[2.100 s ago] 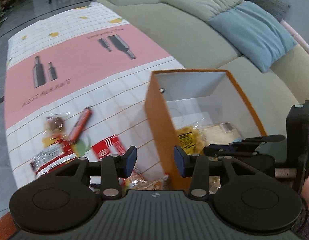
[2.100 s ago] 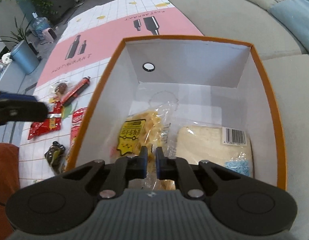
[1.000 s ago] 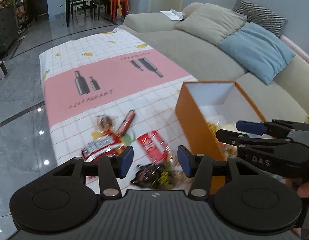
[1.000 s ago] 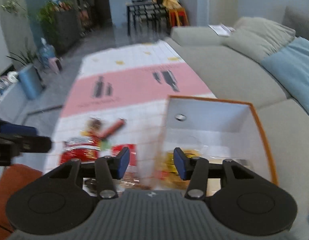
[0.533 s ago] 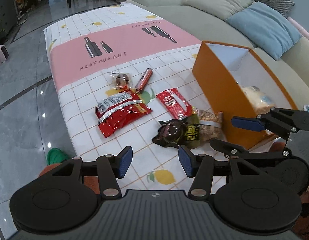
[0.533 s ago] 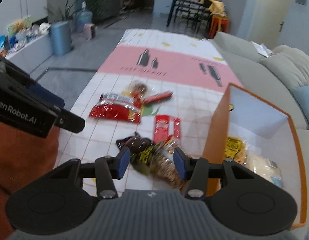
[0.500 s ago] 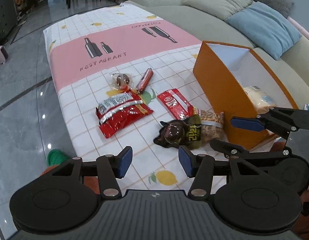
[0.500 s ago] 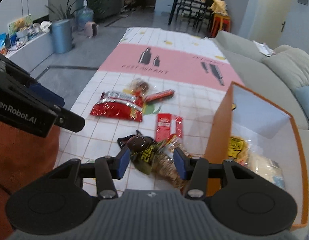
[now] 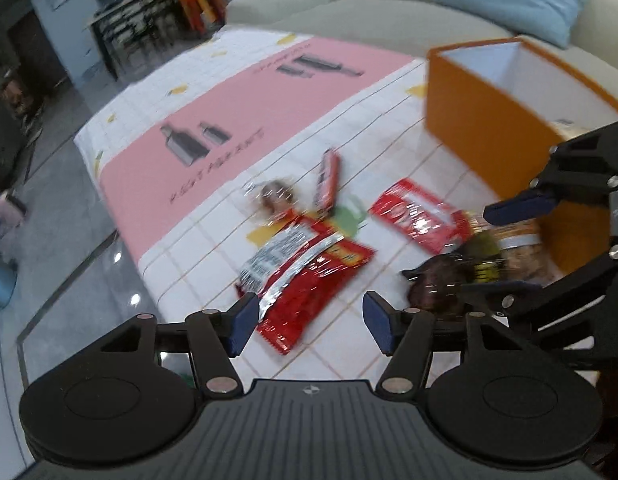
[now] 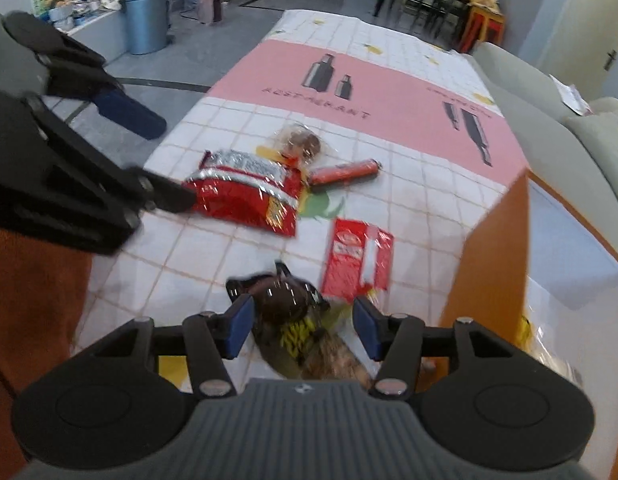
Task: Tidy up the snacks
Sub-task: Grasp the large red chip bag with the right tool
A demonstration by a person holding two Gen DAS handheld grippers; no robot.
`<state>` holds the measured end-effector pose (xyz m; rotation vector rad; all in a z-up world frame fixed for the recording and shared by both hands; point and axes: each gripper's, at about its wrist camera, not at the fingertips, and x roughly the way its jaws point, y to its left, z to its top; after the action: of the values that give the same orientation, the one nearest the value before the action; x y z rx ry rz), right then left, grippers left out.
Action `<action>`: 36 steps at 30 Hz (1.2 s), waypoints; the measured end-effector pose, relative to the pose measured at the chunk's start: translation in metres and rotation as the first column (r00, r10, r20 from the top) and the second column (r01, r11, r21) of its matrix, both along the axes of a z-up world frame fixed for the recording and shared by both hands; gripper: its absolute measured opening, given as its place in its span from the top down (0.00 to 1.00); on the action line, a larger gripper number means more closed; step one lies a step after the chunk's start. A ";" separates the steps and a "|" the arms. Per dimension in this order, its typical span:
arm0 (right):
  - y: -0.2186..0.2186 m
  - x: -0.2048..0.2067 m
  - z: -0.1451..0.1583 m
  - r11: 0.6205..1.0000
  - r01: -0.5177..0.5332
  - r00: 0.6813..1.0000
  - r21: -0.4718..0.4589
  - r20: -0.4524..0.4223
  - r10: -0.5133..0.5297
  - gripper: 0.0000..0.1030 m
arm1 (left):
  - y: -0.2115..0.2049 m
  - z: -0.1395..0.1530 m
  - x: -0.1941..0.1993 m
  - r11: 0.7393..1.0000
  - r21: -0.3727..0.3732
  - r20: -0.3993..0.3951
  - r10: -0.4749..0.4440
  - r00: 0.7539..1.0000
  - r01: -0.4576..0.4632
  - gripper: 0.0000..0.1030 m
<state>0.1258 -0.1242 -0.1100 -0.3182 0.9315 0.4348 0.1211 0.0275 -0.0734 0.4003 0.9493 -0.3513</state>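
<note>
Snacks lie loose on the tablecloth [image 10: 393,92], bunched toward its near end beside the orange box [image 10: 489,264], which stands at the near right corner with a few packets already inside.

Right gripper [image 10: 303,330]: spread wide, holding nothing. The dark packet [image 10: 287,300] sits directly ahead of it, between the two fingertips in the right wrist view. Whether the pads touch the wrapper cannot be told; the frame is blurred. This packet overlaps a clear bag of brownish snacks [image 10: 337,356] that runs back toward the box wall. Its long axis looks to run roughly along the gripper's forward line, so the fingers would close across its narrow width.

Left gripper [image 9: 309,322]: also spread and empty. The big red bag [image 9: 305,276] lies just ahead, its near corner between the fingertips, long axis slanting away to the left. Left gripper is the nearer one to this bag.

Further off: small red packet [image 10: 359,258] next to the box's outer wall, a red stick [image 10: 345,173] lying crosswise, and a clear-wrapped round snack [image 10: 299,144] beyond the red bag, nearest the pink band.

Judgement: next pick is the dark packet by the right gripper; the box lies to its right, a short carry. Risk: dragging the clear bag along with it, since the two overlap.
</note>
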 end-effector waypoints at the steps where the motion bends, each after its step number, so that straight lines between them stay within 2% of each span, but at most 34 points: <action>1: 0.004 0.005 -0.001 1.000 -0.014 1.000 0.006 0.000 0.014 0.48 | 0.005 -0.005 0.006 0.999 -0.009 -0.032 0.041 0.999 -0.041 0.32; 4: 0.020 0.022 -0.008 0.998 -0.058 0.998 0.023 -0.010 0.058 0.47 | 0.028 -0.013 0.021 0.981 -0.067 -0.110 0.174 0.978 -0.182 0.33; 6: 0.033 0.034 -0.013 0.995 -0.089 0.996 0.043 -0.015 0.090 0.44 | 0.046 -0.014 0.027 0.953 -0.104 -0.149 0.268 0.952 -0.284 0.34; 8: 0.044 0.043 -0.018 0.994 -0.095 0.995 0.058 -0.018 0.096 0.38 | 0.063 -0.013 0.028 0.910 -0.110 -0.166 0.379 0.910 -0.399 0.34; 9: 0.049 0.049 -0.020 0.994 -0.081 0.996 0.069 -0.022 0.083 0.37 | 0.070 -0.014 0.030 0.886 -0.098 -0.170 0.434 0.885 -0.454 0.34; 11: 0.056 0.060 -0.026 0.992 -0.022 0.998 0.120 -0.051 0.028 0.36 | 0.080 -0.013 0.030 0.855 -0.098 -0.158 0.493 0.856 -0.510 0.34; 12: 0.060 0.067 -0.029 0.988 0.020 0.997 0.150 -0.078 -0.008 0.30 | 0.084 -0.013 0.030 0.840 -0.097 -0.152 0.517 0.842 -0.534 0.34; 14: 0.065 0.076 -0.036 0.975 0.103 0.990 0.195 -0.115 -0.082 0.22 | 0.091 -0.013 0.032 0.816 -0.106 -0.144 0.553 0.821 -0.568 0.34; 15: 0.067 0.079 -0.040 0.968 0.153 0.984 0.200 -0.119 -0.131 0.21 | 0.093 -0.014 0.033 0.808 -0.107 -0.145 0.564 0.813 -0.580 0.34; 16: 0.070 0.081 -0.043 0.964 0.181 0.980 0.194 -0.117 -0.160 0.20 | 0.094 -0.015 0.034 0.799 -0.106 -0.148 0.576 0.804 -0.592 0.34; 18: 0.076 0.085 -0.050 0.962 0.211 0.975 0.173 -0.104 -0.195 0.12 | 0.100 -0.016 0.034 0.783 -0.111 -0.156 0.594 0.789 -0.612 0.34; 22: 0.086 0.093 -0.063 0.959 0.228 0.968 0.167 -0.146 -0.204 0.07 | 0.105 -0.022 0.040 0.773 -0.127 -0.186 0.597 0.780 -0.622 0.34; 29: 0.097 0.102 -0.076 0.964 0.223 0.969 0.142 -0.141 -0.203 0.03 | 0.104 -0.028 0.041 0.770 -0.132 -0.205 0.595 0.777 -0.624 0.34; 34: 0.095 0.100 -0.077 0.972 0.187 0.978 0.144 -0.120 -0.170 0.03 | 0.101 -0.029 0.042 0.776 -0.122 -0.206 0.591 0.780 -0.619 0.34; 35: 0.095 0.100 -0.076 0.975 0.176 0.980 0.138 -0.121 -0.160 0.05 | 0.100 -0.028 0.042 0.778 -0.121 -0.202 0.588 0.783 -0.616 0.34; 36: 0.093 0.099 -0.075 0.976 0.173 0.980 0.136 -0.121 -0.156 0.10 | 0.099 -0.027 0.042 0.782 -0.125 -0.196 0.584 0.787 -0.611 0.34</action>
<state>0.2251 -0.0307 -0.1848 -0.0829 1.0190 0.3679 0.1628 0.1265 -0.1009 -0.1149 1.1261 0.1255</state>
